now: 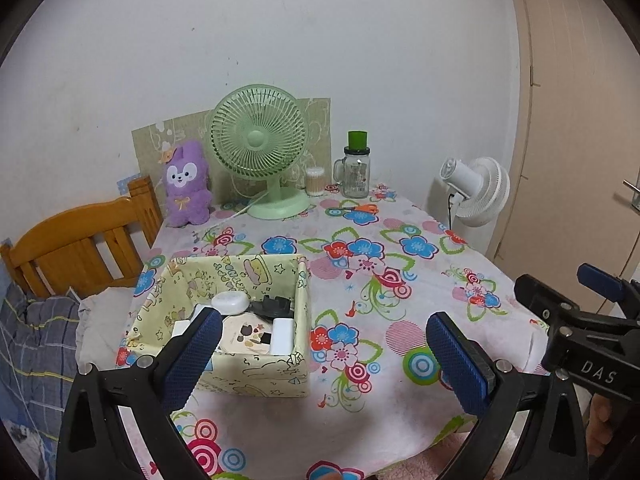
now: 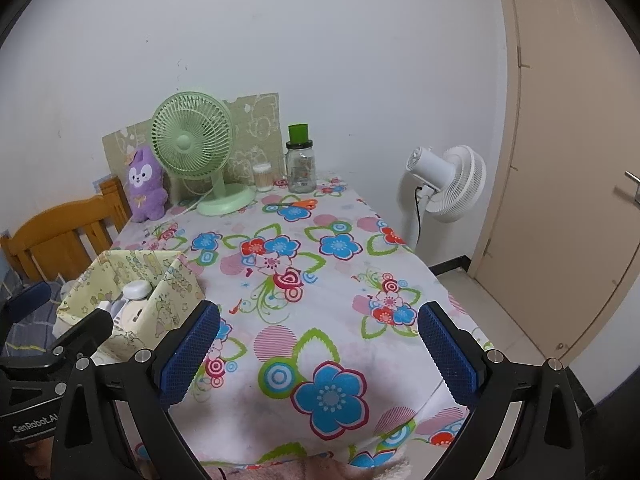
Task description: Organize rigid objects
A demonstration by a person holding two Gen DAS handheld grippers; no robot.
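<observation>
A: Several rigid items are sitting in the yellow fabric box [image 1: 224, 336] at the near-left of the table: a white oval case [image 1: 230, 303], a black part [image 1: 272, 307], a white block [image 1: 282, 336] and a cream patterned item [image 1: 244, 336]. It's looking nearly packed.

B: Grippers?

A: Both are hovering with fingers spread wide, holding nothing. Left gripper [image 1: 324, 354] is hanging over the box's near-right corner; right gripper [image 2: 319, 346] is hanging over bare floral tablecloth [image 2: 304, 280], just beside the left one.

B: Anything loose?

A: Orange-handled scissors [image 1: 360, 209] are lying at the back, near the glass jar [image 1: 353, 172] and swab container [image 1: 314, 180].

B: Risks?

A: If the scissors are next, I'm guessing a long reach is passing close to the jar and the green fan [image 1: 260, 152], so knocking the jar is likely. Scissors are lying flat, so fingers may be snagging the cloth and dragging it. The box walls look soft, so a left finger dipping in may be folding a wall or tipping the box.
</observation>
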